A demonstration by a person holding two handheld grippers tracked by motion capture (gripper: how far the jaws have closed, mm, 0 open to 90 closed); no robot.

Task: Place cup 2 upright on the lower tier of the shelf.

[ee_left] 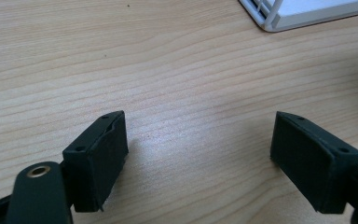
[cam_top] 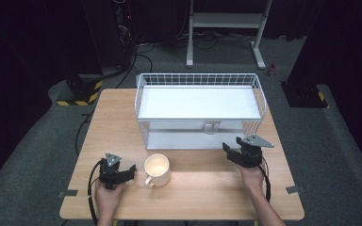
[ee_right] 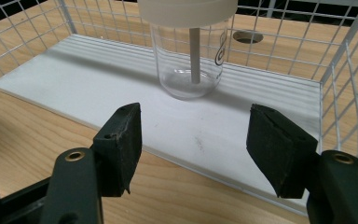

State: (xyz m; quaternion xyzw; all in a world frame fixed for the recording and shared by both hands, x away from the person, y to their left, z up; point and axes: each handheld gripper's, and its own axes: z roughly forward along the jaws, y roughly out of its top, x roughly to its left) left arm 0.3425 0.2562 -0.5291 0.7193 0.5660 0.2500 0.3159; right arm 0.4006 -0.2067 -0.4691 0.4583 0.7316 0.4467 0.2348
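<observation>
On the surface [cam_top: 207, 181], the clear jar [ee_right: 189, 51] is seen upright on the lower shelf of the wire rack [cam_top: 198, 77], straight ahead of the right gripper [ee_right: 193, 140], whose empty jaws are held apart, while the left gripper [cam_top: 122, 173], jaws likewise apart, is kept beside the mug [cam_top: 157, 169].

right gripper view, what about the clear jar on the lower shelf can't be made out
- Clear plastic jar: the lid's top is cut off by the frame's upper edge.
- Its black marking is too small to read.
- High view: the jar is mostly hidden by the white wire rack's upper shelf.
</observation>
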